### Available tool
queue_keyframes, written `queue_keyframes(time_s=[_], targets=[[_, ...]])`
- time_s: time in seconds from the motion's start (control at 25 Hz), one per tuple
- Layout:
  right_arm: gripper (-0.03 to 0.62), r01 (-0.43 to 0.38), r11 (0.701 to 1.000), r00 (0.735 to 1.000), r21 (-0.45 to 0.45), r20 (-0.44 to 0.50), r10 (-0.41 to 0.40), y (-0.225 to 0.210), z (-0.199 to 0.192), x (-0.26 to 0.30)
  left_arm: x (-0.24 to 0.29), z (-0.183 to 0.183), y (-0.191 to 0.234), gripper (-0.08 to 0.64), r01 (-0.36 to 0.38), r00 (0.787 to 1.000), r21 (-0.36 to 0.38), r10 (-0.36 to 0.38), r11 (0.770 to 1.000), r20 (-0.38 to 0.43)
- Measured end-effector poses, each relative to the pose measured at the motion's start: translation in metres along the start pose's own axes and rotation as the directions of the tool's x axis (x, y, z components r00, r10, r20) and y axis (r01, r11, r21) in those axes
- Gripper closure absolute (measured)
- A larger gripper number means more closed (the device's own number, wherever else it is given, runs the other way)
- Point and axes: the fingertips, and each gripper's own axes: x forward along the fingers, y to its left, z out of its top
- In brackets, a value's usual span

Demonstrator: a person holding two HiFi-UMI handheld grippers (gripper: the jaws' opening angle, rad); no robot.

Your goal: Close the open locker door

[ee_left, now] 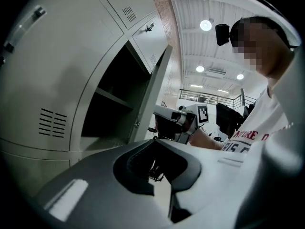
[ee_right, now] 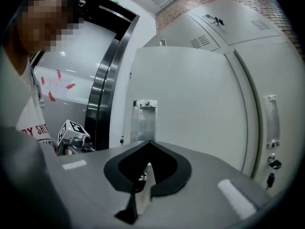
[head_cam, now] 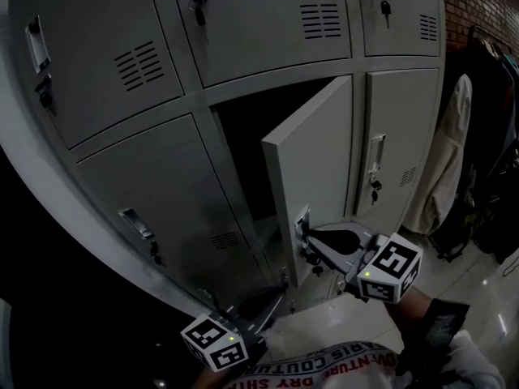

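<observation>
In a bank of grey lockers, one lower door [head_cam: 312, 177] stands swung out from its dark compartment [head_cam: 247, 160]. My right gripper [head_cam: 306, 240] is shut with nothing in it, and its tips rest against the door's outer face at the recessed handle [ee_right: 144, 119]. In the right gripper view the closed tips [ee_right: 149, 142] sit just below that handle. My left gripper [head_cam: 280, 294] is shut and empty, low near the floor below the open compartment [ee_left: 107, 106]. The left gripper view looks up past the door's edge [ee_left: 155, 92] and shows the right gripper [ee_left: 178, 120] at the door.
The other locker doors around it are closed, and some have keys hanging in their locks [head_cam: 375, 189]. A pale coat [head_cam: 446, 160] and dark clothes hang on a rack at the right, beside a brick wall [head_cam: 482, 2]. A glossy tiled floor [head_cam: 478, 286] lies below.
</observation>
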Motion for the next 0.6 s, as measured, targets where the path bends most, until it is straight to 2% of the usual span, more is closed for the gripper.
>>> queue_keyframes(time_s=[0.28,0.6], targets=[[0.598,0.028,1.0,0.996,-0.001,-0.087,-0.028,-0.025,-0.025,0.07,-0.026,0.007,0.027,0.555,-0.1,0.995,-0.015,0.1,0.995,0.025],[0.598,0.113,0.994,0.986,0.01,-0.121,-0.111,-0.055,-0.038,0.108,-0.043,0.007,0.038,0.555,-0.147,0.988,-0.035,0.148,0.989,0.043]])
